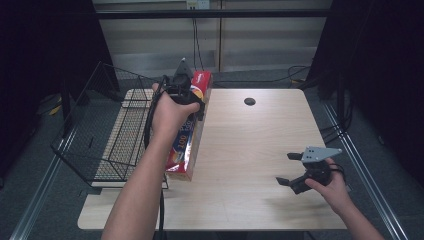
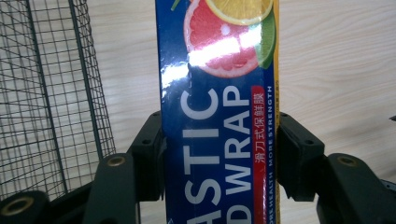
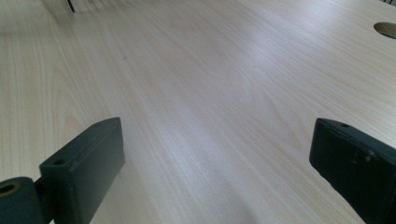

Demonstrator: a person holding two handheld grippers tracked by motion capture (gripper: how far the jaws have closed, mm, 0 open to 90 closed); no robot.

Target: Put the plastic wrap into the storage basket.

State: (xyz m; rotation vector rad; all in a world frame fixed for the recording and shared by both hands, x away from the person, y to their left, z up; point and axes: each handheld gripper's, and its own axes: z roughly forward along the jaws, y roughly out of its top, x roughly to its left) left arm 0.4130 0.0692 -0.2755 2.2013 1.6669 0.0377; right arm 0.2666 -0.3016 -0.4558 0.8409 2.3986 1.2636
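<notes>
My left gripper [image 1: 192, 102] clamps the long blue-and-red cardboard plastic-wrap box [image 1: 190, 130]; in the left gripper view both black fingers [image 2: 149, 158] press flat on the box's [image 2: 217, 140] two long sides, with the printed front facing the camera. The box is tilted, its far end raised in my grip just beside the black wire-mesh basket [image 1: 107, 130], its near end low by the basket's near right corner; I cannot tell whether that end touches the pale wooden surface [image 1: 250, 150]. The basket's mesh [image 2: 51, 93] stands to the left of the box in the left gripper view.

My right gripper [image 1: 290, 170] sits well apart from the box, near the surface's near right edge. Its fingers [image 3: 86, 168] stand wide with bare wood [image 3: 210, 102] between them. A dark round hole [image 1: 249, 101] lies in the surface, right of the box's far end.
</notes>
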